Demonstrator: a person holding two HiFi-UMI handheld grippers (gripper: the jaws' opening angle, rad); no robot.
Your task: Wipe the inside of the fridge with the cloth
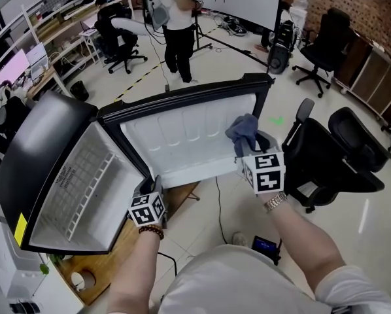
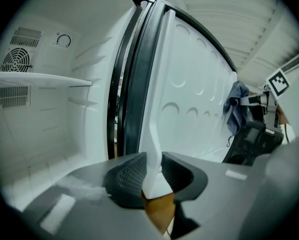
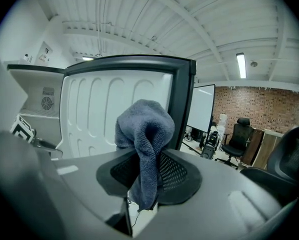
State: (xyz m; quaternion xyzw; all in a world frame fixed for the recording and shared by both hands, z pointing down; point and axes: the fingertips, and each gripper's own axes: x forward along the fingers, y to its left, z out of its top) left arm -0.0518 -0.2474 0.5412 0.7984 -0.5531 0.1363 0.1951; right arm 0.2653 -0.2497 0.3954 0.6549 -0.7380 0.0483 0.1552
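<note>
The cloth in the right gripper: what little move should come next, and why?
Probably press the cloth onto the door's white inner panel and sweep it sideways. The right gripper is shut on the cloth just in front of that panel, and the left gripper is clamped on the door's edge, which looks like steadying it.

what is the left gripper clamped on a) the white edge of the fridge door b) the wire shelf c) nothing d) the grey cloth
a: the left gripper presses its pads on the white edge of the fridge door; the cloth sits in the right gripper.
</note>
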